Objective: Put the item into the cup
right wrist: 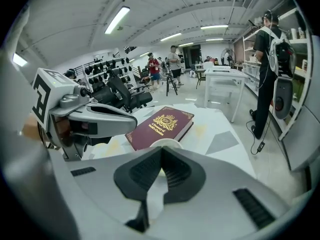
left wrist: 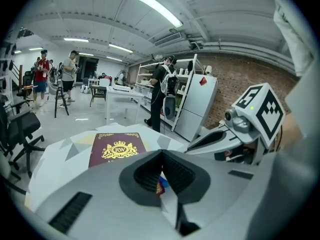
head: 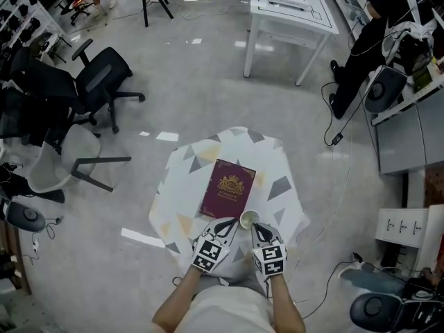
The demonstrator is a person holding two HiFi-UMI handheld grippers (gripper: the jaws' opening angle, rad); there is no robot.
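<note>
Small table (head: 279, 188) with a patterned cloth, open floor on all sides. Office chairs (head: 97, 82) stand well apart at far left, a white desk (head: 291, 16) is far ahead, and a cable (head: 340, 134) lies on the floor at right.

Maroon book (head: 227, 188) lies flat mid-table. The cup (head: 249, 219) stands upright just beside the book's near right corner, close to the table's near edge.

Left gripper (left wrist: 161, 156) is over the near edge, left of the cup. Its jaws are narrow, pinched on the item (left wrist: 160, 183), a small piece with red and blue print. The item is not in the cup.

Right gripper (right wrist: 161, 154) is just beside the left one, its tips at the cup's near side. Its jaws are narrow, and a pale sliver of the cup wall looks pinched between them.
</note>
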